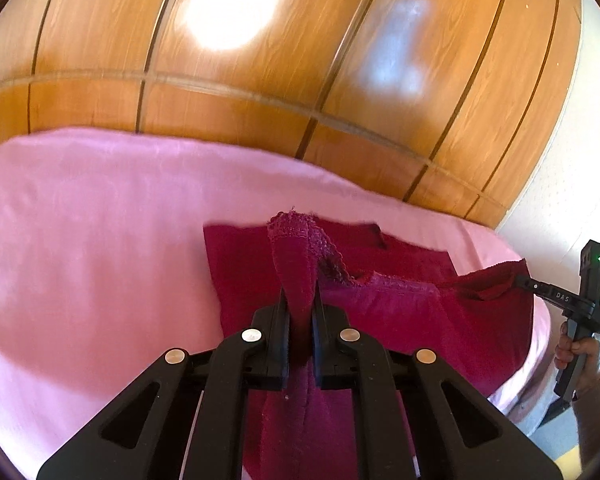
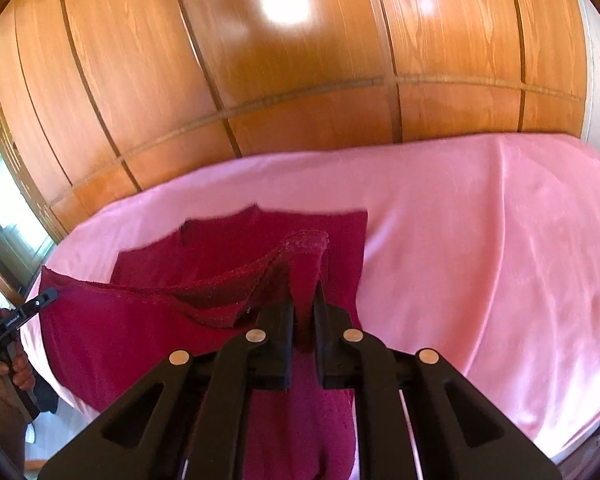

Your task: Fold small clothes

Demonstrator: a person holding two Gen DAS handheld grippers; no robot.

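Note:
A dark red garment point(image 1: 400, 304) lies partly on a pink bed cover point(image 1: 100, 240), its near edge lifted off the bed. My left gripper point(image 1: 300, 292) is shut on one corner of its hem, which stands up between the fingers. My right gripper point(image 2: 304, 292) is shut on the other corner of the same garment point(image 2: 160, 320). The right gripper also shows at the right edge of the left wrist view point(image 1: 518, 279), pinching the cloth. The left gripper shows at the left edge of the right wrist view point(image 2: 53, 293). The hem stretches between the two.
The pink bed cover point(image 2: 480, 260) spreads wide beyond the garment. A wooden panelled wardrobe point(image 1: 260, 80) stands right behind the bed. A white wall point(image 1: 572, 200) is at the right of the left wrist view. A window point(image 2: 0, 184) is at the far left of the right wrist view.

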